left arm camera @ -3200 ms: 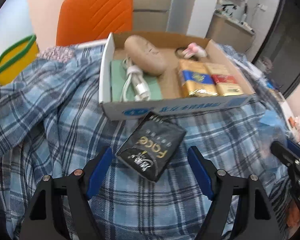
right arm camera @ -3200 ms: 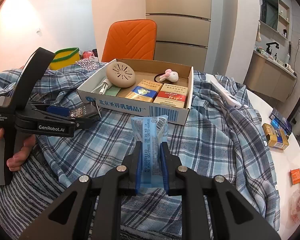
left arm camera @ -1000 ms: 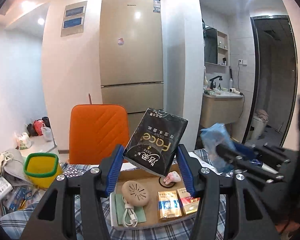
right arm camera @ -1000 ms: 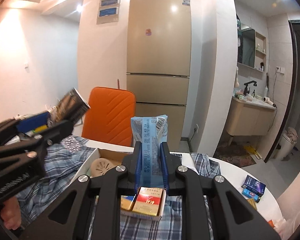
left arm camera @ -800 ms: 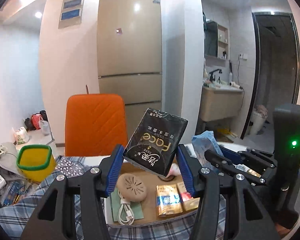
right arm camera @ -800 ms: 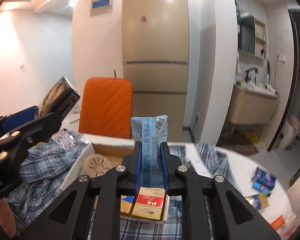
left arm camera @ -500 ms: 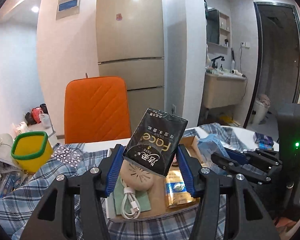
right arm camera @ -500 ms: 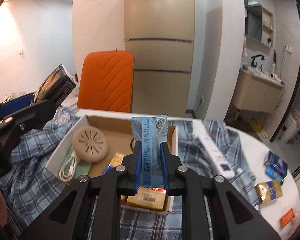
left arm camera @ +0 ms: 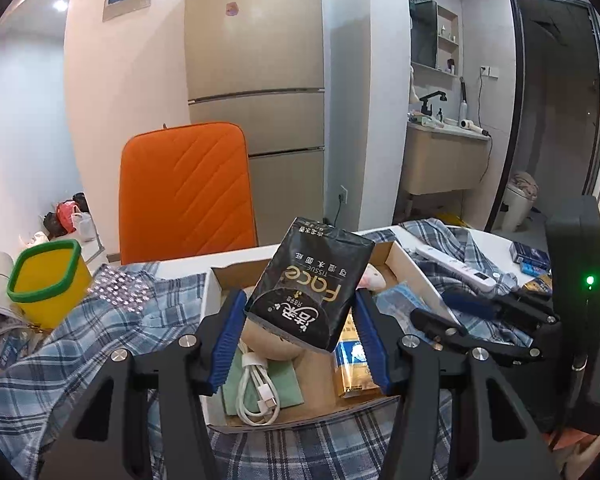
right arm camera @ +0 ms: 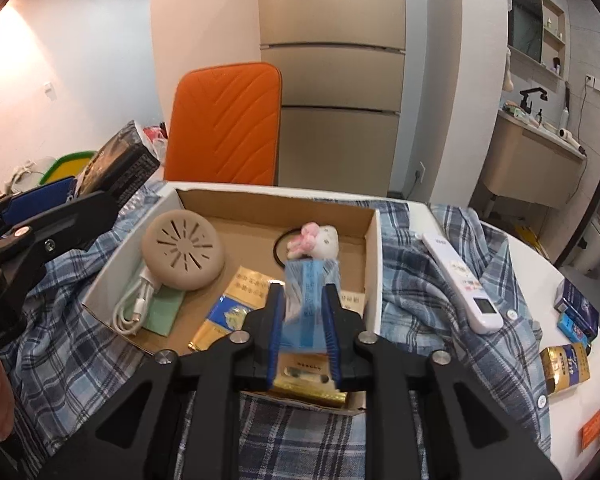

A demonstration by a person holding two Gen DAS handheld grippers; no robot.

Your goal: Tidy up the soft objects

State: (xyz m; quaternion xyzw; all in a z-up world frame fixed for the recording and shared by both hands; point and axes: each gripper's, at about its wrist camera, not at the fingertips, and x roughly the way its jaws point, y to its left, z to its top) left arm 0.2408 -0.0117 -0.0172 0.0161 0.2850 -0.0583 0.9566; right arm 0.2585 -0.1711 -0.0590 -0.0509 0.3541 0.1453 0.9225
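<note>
My left gripper (left arm camera: pixel 300 340) is shut on a black tissue pack (left arm camera: pixel 310 288) and holds it above the near left part of the cardboard box (left arm camera: pixel 212 280). My right gripper (right arm camera: pixel 303 336) grips a light blue tissue pack (right arm camera: pixel 306 304) over the box's near right part; the pack looks blurred and the blue pads stand wider than before. The box (right arm camera: pixel 374 272) holds a beige round pad (right arm camera: pixel 182 250), a white cable (right arm camera: pixel 134 304), gold packets (right arm camera: pixel 230 316) and a pink-white plush (right arm camera: pixel 314 240). The left gripper with its black pack (right arm camera: pixel 116 172) shows at the left of the right wrist view.
A blue plaid shirt (right arm camera: pixel 440 280) covers the table around the box. A white remote (right arm camera: pixel 462 280) lies on it to the right. Small boxes (right arm camera: pixel 568 360) sit at the right edge. An orange chair (right arm camera: pixel 226 124) stands behind. A yellow bin (left arm camera: pixel 46 280) is at the left.
Both grippers came down from chest height to just over the box, each carrying its pack. The right gripper's pads have spread a little and the blue pack has dropped lower between them.
</note>
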